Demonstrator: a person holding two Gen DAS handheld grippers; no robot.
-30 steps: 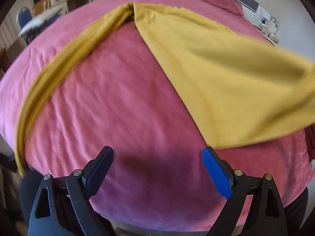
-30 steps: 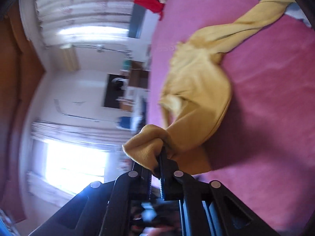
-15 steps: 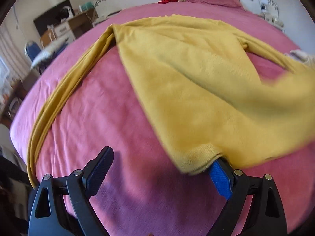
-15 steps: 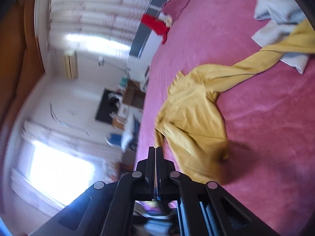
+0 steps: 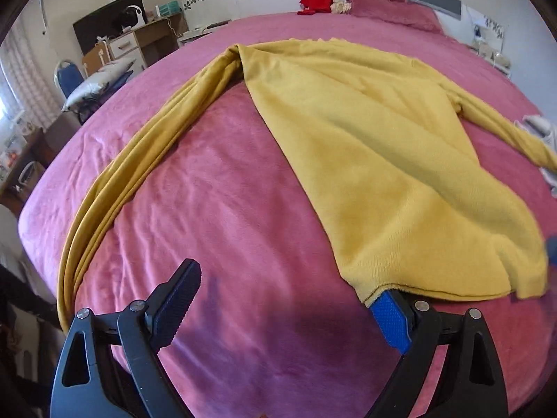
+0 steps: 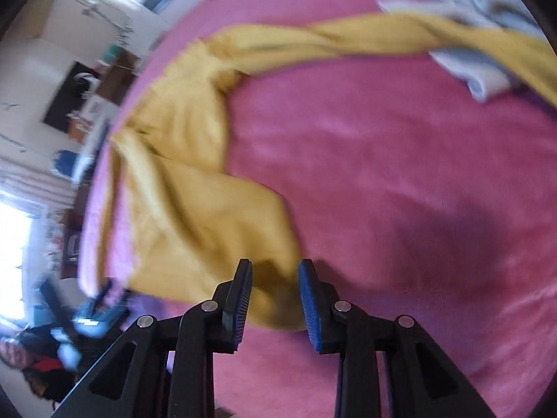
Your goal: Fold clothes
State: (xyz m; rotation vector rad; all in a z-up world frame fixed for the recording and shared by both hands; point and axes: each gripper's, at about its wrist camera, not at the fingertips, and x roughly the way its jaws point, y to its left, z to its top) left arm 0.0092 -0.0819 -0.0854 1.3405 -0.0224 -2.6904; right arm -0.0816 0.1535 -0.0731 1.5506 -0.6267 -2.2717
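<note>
A: Yellow sweater (image 5: 365, 146) lies spread on the pink bed (image 5: 216, 209), sleeves trailing toward 8 and 3 o'clock.

B: My left gripper (image 5: 285, 299) gapes wide, hem draped over its 3 o'clock finger. Right gripper (image 6: 275, 292) parted, straddling a hem corner, likely for flattening.

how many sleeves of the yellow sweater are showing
2. One sleeve trails off the sweater toward the near left edge of the bed; the other sleeve stretches right, over a pale garment.
</note>
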